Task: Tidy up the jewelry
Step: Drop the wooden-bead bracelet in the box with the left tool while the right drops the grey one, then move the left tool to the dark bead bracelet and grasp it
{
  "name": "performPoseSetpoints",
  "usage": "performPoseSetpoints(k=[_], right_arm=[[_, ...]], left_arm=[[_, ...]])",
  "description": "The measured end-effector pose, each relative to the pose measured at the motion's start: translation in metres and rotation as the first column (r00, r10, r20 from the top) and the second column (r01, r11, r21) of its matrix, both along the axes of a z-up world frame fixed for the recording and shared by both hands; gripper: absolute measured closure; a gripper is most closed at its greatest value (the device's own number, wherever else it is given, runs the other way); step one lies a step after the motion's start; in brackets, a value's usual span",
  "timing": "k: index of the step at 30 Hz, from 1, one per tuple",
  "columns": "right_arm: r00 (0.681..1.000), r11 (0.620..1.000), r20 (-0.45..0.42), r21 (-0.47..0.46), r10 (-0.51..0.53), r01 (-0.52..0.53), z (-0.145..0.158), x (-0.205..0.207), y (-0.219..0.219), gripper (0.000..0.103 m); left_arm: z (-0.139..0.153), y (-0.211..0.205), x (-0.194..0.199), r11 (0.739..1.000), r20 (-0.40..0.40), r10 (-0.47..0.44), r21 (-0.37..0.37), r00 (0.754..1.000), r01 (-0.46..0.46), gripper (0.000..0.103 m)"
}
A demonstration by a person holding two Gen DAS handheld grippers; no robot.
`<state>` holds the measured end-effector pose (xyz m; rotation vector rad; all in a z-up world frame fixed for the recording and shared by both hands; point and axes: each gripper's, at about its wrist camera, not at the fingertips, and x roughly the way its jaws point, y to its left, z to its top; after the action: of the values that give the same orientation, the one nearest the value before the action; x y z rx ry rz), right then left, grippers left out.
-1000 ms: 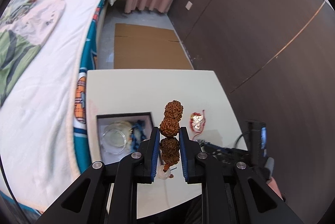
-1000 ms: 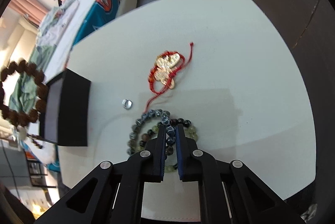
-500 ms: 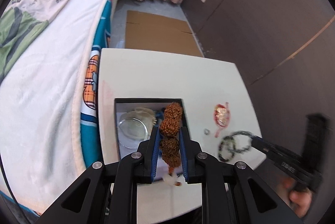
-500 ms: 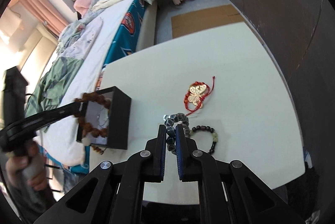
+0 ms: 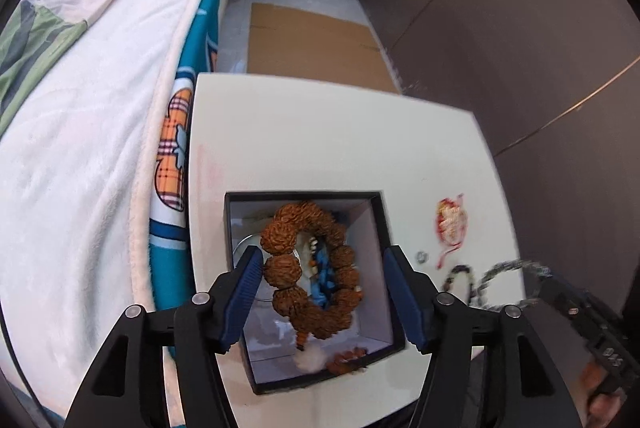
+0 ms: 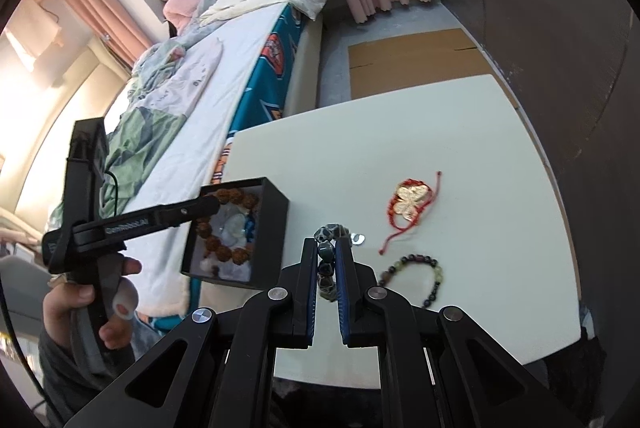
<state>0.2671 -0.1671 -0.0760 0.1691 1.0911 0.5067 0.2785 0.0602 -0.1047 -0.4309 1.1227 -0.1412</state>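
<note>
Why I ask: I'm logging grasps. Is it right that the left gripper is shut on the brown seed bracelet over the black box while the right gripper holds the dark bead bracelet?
Not quite. In the left wrist view the left gripper is open, and the brown seed bracelet lies loose in the black box. The right gripper does hold the dark bead bracelet.

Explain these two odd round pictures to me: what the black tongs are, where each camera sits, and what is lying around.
No robot: a person holds hand-held tongs in each hand, each with a wide-angle camera looking along its fingers. The left tongs are open above a black box on the white table; a brown bead bracelet sits in the box. The right tongs pinch a dark bead bracelet. On the table lie a red string charm, a small ring and another bead bracelet. A bed stands beside it.
</note>
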Motion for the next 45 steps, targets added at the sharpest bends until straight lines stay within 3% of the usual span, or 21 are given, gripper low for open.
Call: performPoseSetpoints(k=[7, 15, 19, 20, 21, 23, 24, 27, 34, 38, 45], right_arm=[[0.999, 0.998, 0.017, 0.037, 0.051, -0.052, 0.011, 0.002, 0.029, 0.093], [0.99, 0.987, 0.026, 0.081, 0.135, -0.137, 0.018, 0.004, 0.077, 0.093], [0.985, 0.972, 0.029, 0.159, 0.171, -0.174, 0.02, 0.008, 0.097, 0.093], [0.986, 0.972, 0.028, 0.169, 0.164, -0.167, 0.018, 0.011, 0.099, 0.09], [0.989, 0.976, 0.011, 0.158, 0.15, -0.15, 0.015, 0.015, 0.1, 0.077], [0.993, 0.984, -0.031, 0.14, 0.113, -0.108, 0.006, 0.02, 0.094, 0.06], [0.995, 0.985, -0.029, 0.147, 0.094, -0.089, 0.003, 0.02, 0.087, 0.057], [0.997, 0.988, -0.037, 0.138, 0.067, -0.061, -0.002, 0.019, 0.068, 0.057], [0.997, 0.993, -0.069, 0.116, -0.027, 0.035, -0.012, 0.017, 0.014, 0.057], [0.995, 0.991, -0.073, 0.111, -0.072, 0.08, -0.015, 0.014, -0.014, 0.043], [0.989, 0.985, -0.077, 0.108, -0.125, 0.133, -0.02, 0.008, -0.052, 0.041]], left_arm=[[0.033, 0.021, -0.019, 1.0, 0.068, 0.018, -0.024, 0.998, -0.016, 0.039], [0.05, 0.046, -0.041, 0.998, 0.096, 0.061, -0.01, 0.994, -0.06, 0.039], [0.056, 0.057, -0.047, 0.996, 0.105, 0.092, -0.011, 0.99, -0.091, 0.034], [0.057, 0.06, -0.047, 0.995, 0.107, 0.098, -0.013, 0.99, -0.097, 0.034], [0.058, 0.062, -0.047, 0.995, 0.108, 0.102, -0.014, 0.989, -0.101, 0.034], [0.059, 0.064, -0.048, 0.994, 0.111, 0.11, -0.015, 0.988, -0.109, 0.032], [0.059, 0.064, -0.048, 0.994, 0.112, 0.111, -0.016, 0.987, -0.11, 0.032], [0.059, 0.06, -0.049, 0.995, 0.118, 0.097, -0.015, 0.988, -0.096, 0.024], [0.052, 0.034, -0.04, 0.999, 0.11, 0.047, -0.02, 0.993, -0.045, 0.024], [0.05, 0.016, -0.033, 1.0, 0.109, 0.014, -0.023, 0.994, -0.011, 0.024], [0.047, -0.023, -0.019, 0.998, 0.1, -0.066, -0.014, 0.993, 0.068, 0.024]])
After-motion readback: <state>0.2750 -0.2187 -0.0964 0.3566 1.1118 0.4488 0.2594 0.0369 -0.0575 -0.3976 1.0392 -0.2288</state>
